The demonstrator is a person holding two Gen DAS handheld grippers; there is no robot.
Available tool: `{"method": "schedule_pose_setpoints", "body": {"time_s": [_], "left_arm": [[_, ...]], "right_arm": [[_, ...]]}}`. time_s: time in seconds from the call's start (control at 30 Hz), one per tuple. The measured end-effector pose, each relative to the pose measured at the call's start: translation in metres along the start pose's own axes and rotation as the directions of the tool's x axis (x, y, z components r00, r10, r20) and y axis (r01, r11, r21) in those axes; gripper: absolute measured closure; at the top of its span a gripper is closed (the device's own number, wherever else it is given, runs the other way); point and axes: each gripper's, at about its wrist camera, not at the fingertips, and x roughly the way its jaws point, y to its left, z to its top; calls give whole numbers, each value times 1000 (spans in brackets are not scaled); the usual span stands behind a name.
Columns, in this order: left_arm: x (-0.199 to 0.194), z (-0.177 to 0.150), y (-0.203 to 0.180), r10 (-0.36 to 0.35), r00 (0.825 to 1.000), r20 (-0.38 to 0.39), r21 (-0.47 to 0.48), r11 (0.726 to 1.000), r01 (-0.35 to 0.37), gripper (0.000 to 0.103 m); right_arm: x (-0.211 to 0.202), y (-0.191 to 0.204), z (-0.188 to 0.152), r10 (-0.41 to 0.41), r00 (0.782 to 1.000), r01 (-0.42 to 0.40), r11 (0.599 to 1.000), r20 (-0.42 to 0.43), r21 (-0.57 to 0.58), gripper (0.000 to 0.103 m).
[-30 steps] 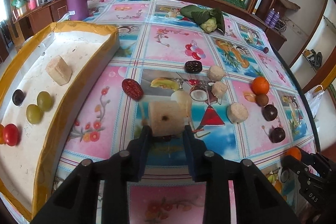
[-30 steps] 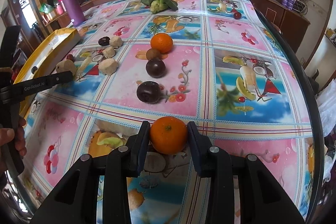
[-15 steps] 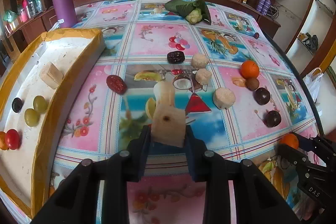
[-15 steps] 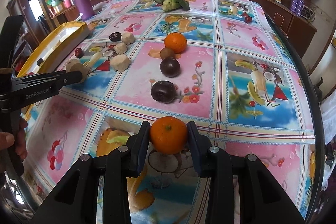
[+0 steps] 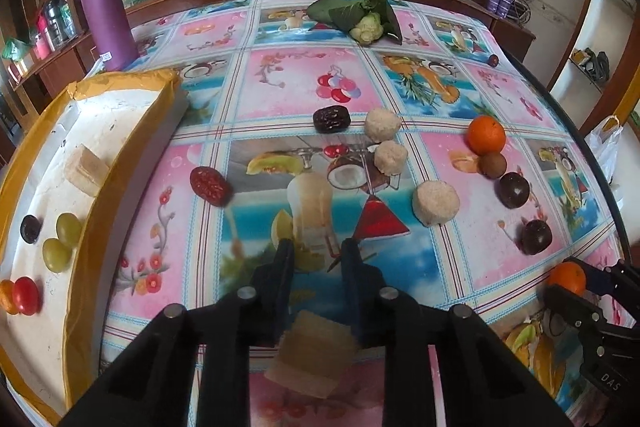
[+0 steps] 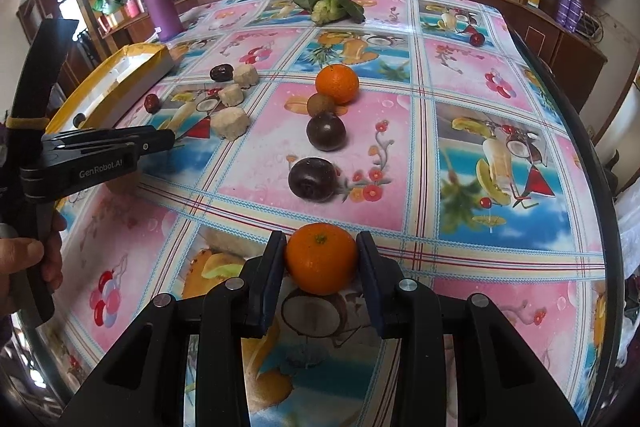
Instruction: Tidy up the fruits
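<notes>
Your left gripper [image 5: 316,247] has just been closing its jaws, and they now stand narrow with nothing between the tips. The pale tan block [image 5: 314,357] sits at 6 o'clock from those tips, back down between the finger bases. It is blurred, so you cannot tell whether the jaws touch it. Ahead of the tips, three more pale lumps and two dark red dates lie on the surface [image 5: 304,83] between 12 and 2 o'clock. The yellow-rimmed tray [image 5: 120,83] is at 9 o'clock, holding another tan block, two green grapes, a dark grape and cherry tomatoes.

Your right gripper [image 6: 321,251] has its jaws pressed on both sides of an orange [image 6: 321,259], which sits squarely between the pads near the tips. Beyond it, toward 12 o'clock, lie two dark round fruits, a small brown fruit and a second orange [image 6: 337,83].
</notes>
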Motion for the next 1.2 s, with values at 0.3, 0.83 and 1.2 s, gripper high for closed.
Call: {"method": "schedule_pose_setpoints", "body": {"time_s": [0.3,0.83,1.2], "left_arm": [[-14,-9,19,-111,994,-4,-67,992,111,78],[-18,-19,30,-163,986,-16,-74,984,162,62],[-29,-36,29,-154,988,-23,-1,988,154,43]], "right_arm": [[-6,-7,-6,-28,1000,28,1000,5,9,68],[-13,-16,-13,-63,998,63,997,0,44,68],[-13,-13,-15,-83,997,83,996,2,32,67]]}}
